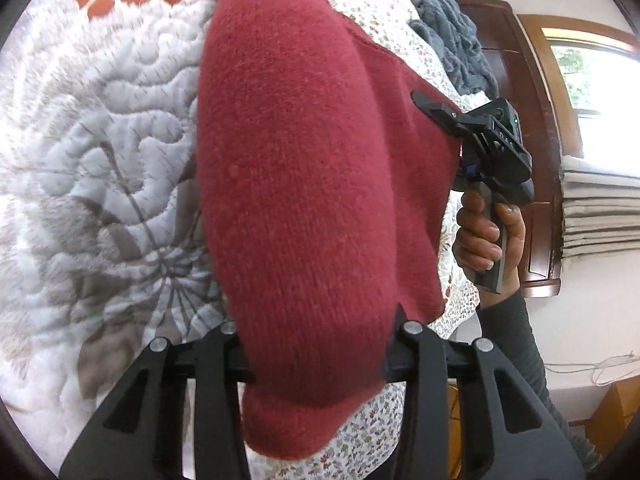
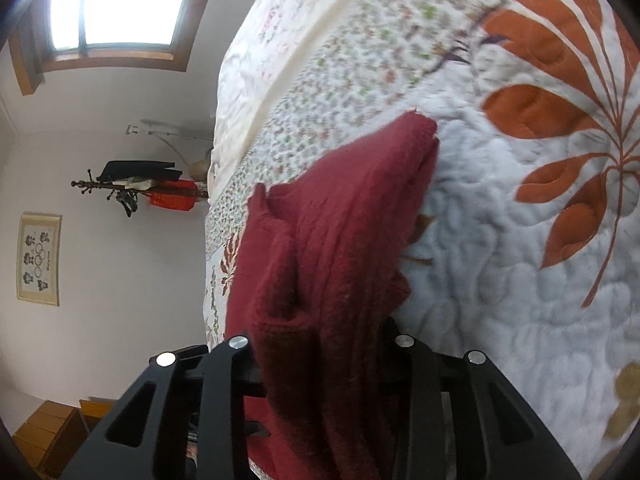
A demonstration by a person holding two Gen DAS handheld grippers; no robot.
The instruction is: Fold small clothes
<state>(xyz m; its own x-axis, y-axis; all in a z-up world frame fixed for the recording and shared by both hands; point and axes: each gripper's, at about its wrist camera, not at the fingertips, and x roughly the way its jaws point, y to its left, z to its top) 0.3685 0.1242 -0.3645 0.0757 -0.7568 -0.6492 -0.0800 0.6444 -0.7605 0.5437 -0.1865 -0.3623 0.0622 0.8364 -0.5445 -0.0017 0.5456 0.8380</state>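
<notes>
A dark red knit sweater [image 1: 304, 184] hangs lifted above the quilted bedspread [image 1: 100, 140]. In the left wrist view it drapes over my left gripper [image 1: 320, 344], hiding both fingers; the jaws are closed on the cloth. Further right, my right gripper [image 1: 438, 114] pinches the sweater's edge, held by a person's hand [image 1: 484, 232]. In the right wrist view the bunched sweater [image 2: 340, 240] runs down between the fingers of the right gripper [image 2: 324, 344], shut on it, with the tips buried in folds. One corner [image 2: 420, 128] points toward the quilt [image 2: 520, 240].
A grey-blue fleece garment [image 1: 456, 40] lies on the bed near a dark wooden headboard [image 1: 516, 120]. A window [image 1: 592, 80] and folded fabric [image 1: 600, 216] are at the right. A coat rack [image 2: 132, 188], framed picture [image 2: 39, 258] and wooden cabinet [image 2: 44, 436] stand beyond the bed's edge.
</notes>
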